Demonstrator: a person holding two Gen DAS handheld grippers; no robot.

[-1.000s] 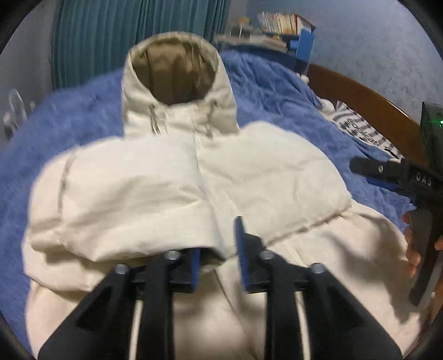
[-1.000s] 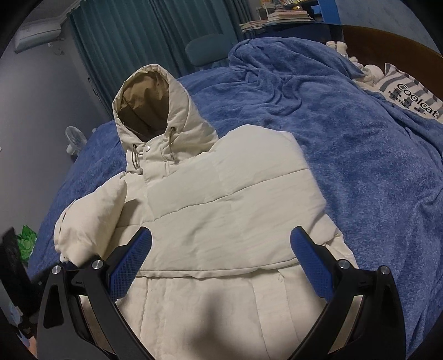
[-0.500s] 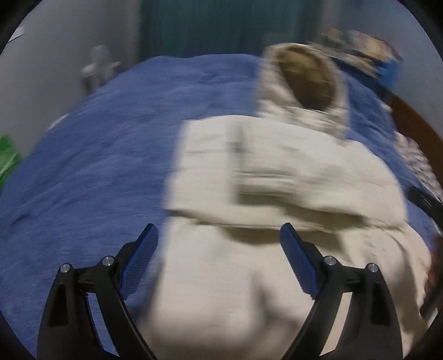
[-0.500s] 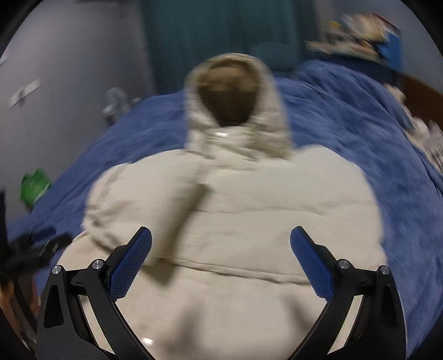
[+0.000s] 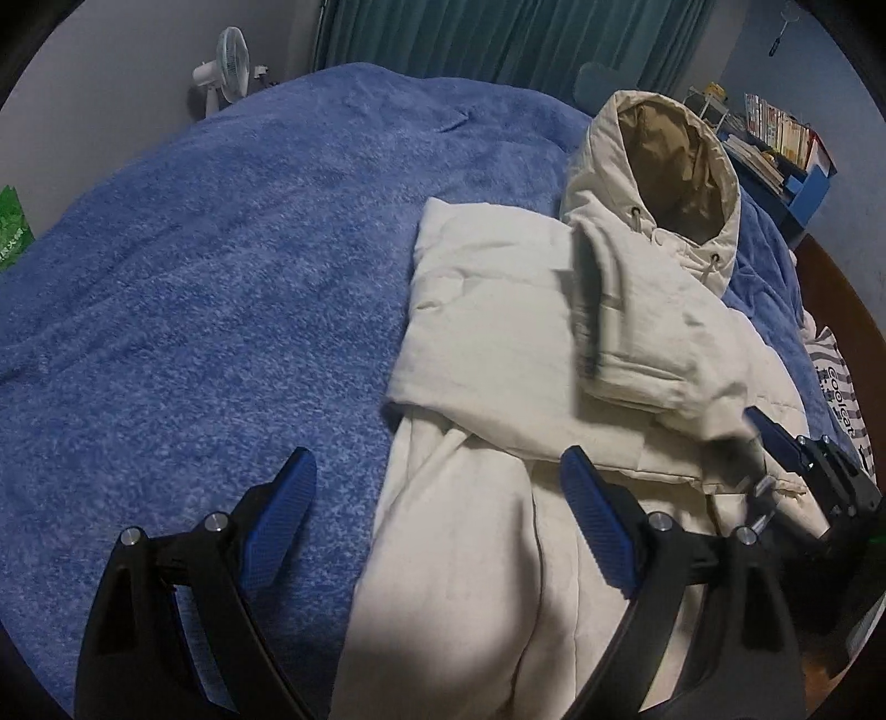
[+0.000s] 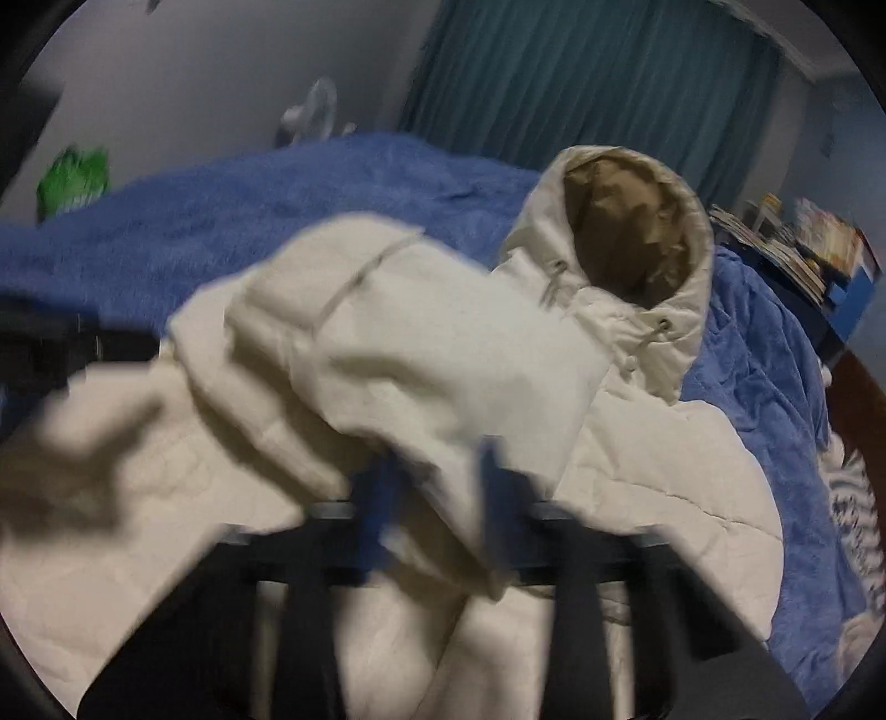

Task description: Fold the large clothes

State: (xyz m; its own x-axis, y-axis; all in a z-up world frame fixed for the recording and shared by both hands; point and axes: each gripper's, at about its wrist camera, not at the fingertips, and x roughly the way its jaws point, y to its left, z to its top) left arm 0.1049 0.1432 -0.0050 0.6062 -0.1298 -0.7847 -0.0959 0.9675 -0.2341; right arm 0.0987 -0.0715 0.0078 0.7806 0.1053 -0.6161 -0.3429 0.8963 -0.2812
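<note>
Shifted to the coat's left edge since 1 second back: left gripper point(image 5: 437, 526), then nipping cream fabric at the coat's middle, now wide open with nothing between the pads, 1 blue pad over the fuzzy blue bed blanket point(image 5: 194, 266), the other over the hem. Right gripper point(image 6: 432, 498) just closed from full spread, now narrow and pinching the cuff end of the cream sleeve point(image 6: 421, 354), sleeve lifted and draped across the chest; right wrist view badly blurred, but fabric clearly sits between the blue pads.

Cream hooded puffer coat point(image 5: 554, 343) lies front up on the bed, tan-lined hood point(image 5: 670, 160) toward the teal curtain point(image 5: 498, 39), 1 sleeve already folded flat over the chest, lower body spread toward the camera.

Step in hand, as a guess: folding sleeve 2 inward across the front. Next likely needs laying that sleeve flat over the first, releasing, then taking the hem with both grippers and folding up toward the hood. Puffy fill probably springs back, so pressing down may help.

Containers: blue desk organiser point(image 5: 803, 188) at far right holds upright books point(image 5: 775, 127); green bag point(image 5: 11, 232) at left edge, contents not readable.
</note>
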